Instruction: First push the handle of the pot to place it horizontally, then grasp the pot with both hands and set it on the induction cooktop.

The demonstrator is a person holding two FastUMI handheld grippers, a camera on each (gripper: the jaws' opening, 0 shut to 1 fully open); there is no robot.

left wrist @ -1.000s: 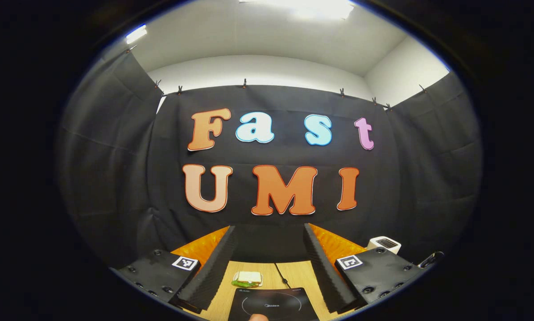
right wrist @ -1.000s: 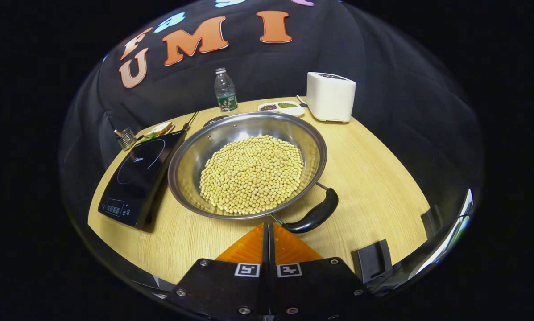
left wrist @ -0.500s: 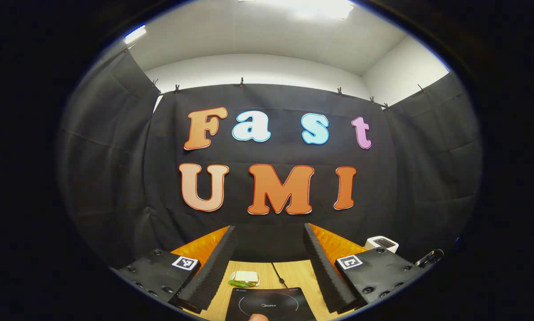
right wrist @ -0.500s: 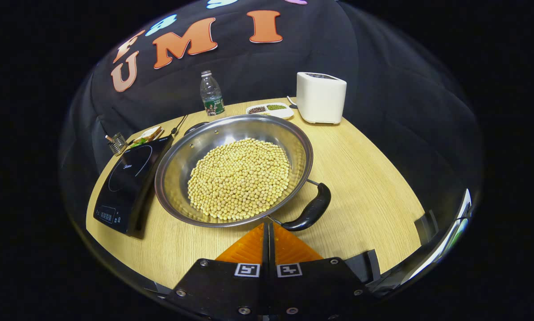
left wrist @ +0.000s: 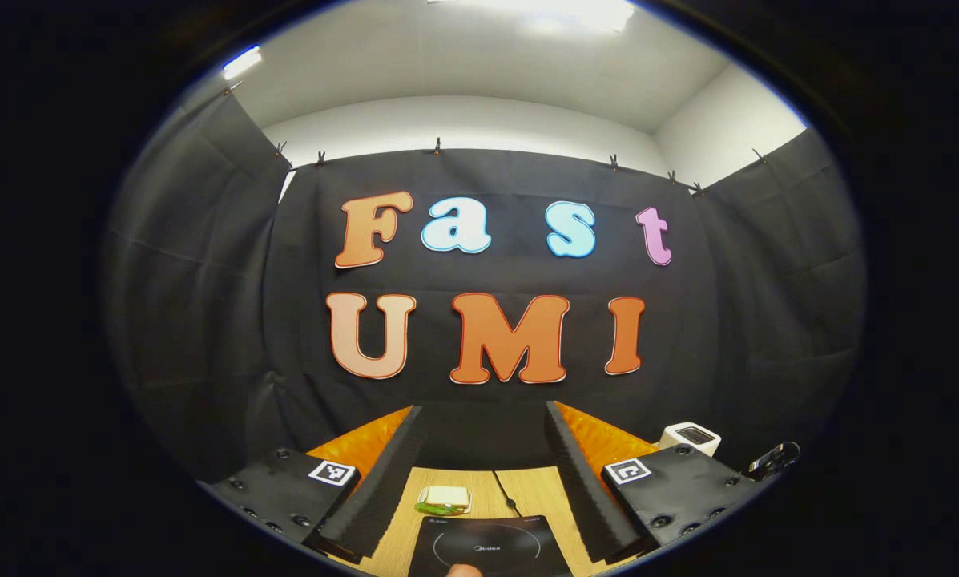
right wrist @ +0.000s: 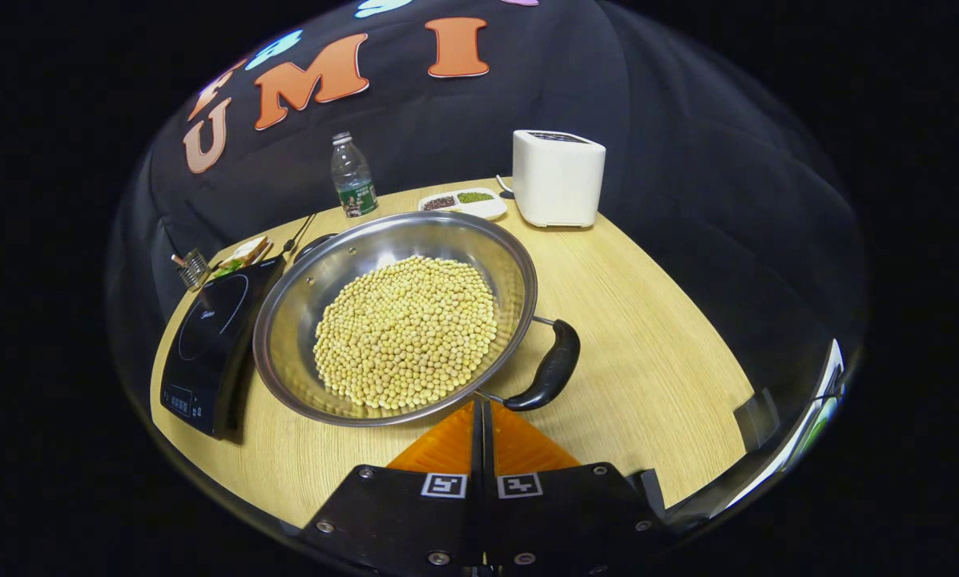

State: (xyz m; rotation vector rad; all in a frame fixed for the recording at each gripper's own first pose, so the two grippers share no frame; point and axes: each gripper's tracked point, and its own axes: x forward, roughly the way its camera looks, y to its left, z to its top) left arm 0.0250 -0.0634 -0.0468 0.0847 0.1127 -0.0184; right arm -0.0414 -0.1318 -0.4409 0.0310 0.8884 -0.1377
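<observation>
Looking along the left hand-held gripper (left wrist: 483, 473), its fingers stand wide apart with nothing between them, held high and level so it mostly faces the booth wall. Low between the fingers lies the cooktop (left wrist: 487, 549) on the surface (left wrist: 539, 493), with a small plate of food (left wrist: 445, 501) behind it and a white toaster (left wrist: 690, 437) off to the right. This gripper seems parked above the cooktop, probably waiting for the two-handed lift.

In the right gripper view, the right hand-held gripper (right wrist: 481, 413) has its fingers pressed together, empty (a closed tip suits pushing). It sits just at the pan's near rim, by the root of the black handle (right wrist: 550, 369). The pot (right wrist: 395, 316), full of soybeans (right wrist: 405, 330), rests on the surface just right of the cooktop (right wrist: 211, 340). The handle points down-right, so the push step looks unfinished. Behind stand a bottle (right wrist: 352, 176), a divided dish (right wrist: 463, 203) and the toaster (right wrist: 558, 178).
</observation>
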